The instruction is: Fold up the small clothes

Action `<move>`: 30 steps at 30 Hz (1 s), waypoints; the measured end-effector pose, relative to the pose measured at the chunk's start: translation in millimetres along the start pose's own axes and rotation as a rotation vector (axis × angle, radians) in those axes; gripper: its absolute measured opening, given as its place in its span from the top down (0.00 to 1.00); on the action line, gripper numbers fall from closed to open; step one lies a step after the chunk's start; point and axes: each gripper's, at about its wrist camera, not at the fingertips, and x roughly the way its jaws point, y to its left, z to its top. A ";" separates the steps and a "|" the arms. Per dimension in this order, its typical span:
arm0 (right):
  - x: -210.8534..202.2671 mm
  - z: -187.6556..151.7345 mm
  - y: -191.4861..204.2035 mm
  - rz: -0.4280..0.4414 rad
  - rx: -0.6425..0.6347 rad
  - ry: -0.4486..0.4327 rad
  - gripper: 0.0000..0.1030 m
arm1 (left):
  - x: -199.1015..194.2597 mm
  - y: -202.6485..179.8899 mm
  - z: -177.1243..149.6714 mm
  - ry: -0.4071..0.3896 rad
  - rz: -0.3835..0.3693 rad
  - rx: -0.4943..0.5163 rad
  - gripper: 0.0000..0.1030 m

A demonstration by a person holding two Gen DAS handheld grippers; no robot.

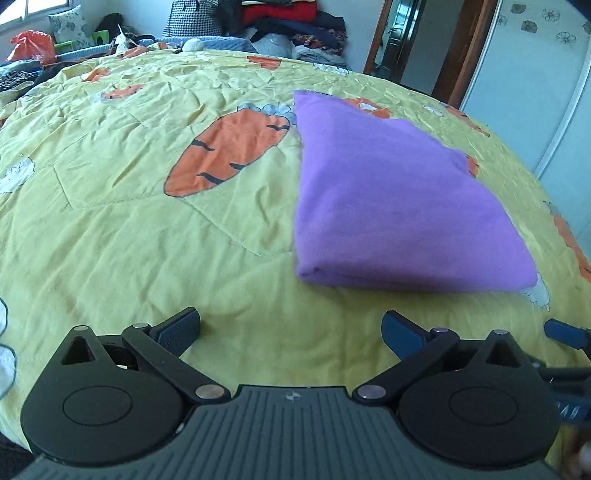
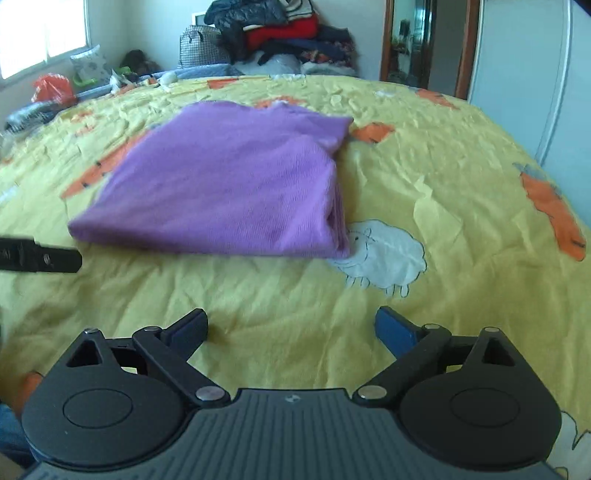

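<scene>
The left gripper (image 1: 290, 330) has its jaws spread wide with nothing between them. It hangs over the yellow bedspread (image 1: 147, 229), near the front edge of the purple cloth (image 1: 399, 206) but not touching it. The right gripper (image 2: 291, 326) is wide open too — nothing is in it, and it sits just in front of the cloth (image 2: 221, 181), apart from it.

The cloth is folded into a flat, thick pad and lies on the bed. In the left view its long side runs away from the camera, from the thick folded edge near the gripper to a narrow far corner close to a big carrot print (image 1: 229, 151). In the right view the folded edge faces the camera, and the layers show at the right end, beside a white sheep print (image 2: 384, 258). The far edge is a bit uneven.

At the far side of the bed is a heap of clothes (image 2: 288, 33) — red and dark ones — next to a checked bag (image 2: 199, 46). What is in the bag cannot be seen. An orange plastic bag (image 2: 51, 86) sits by the window.
</scene>
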 end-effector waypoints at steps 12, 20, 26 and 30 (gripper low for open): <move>12.1 7.3 -0.6 -0.030 0.068 0.009 0.00 | 15.7 -41.9 -3.2 0.033 0.058 0.166 0.00; 13.3 9.9 0.1 -0.038 0.078 0.007 0.00 | 16.7 -43.4 -1.8 0.028 0.072 0.144 0.00; 19.2 13.0 2.0 -0.045 0.081 -0.002 0.00 | 16.7 -43.8 -1.7 0.026 0.073 0.143 0.00; 20.3 13.2 1.2 -0.039 0.077 -0.005 0.00 | 16.6 -43.7 -2.2 0.023 0.073 0.142 0.00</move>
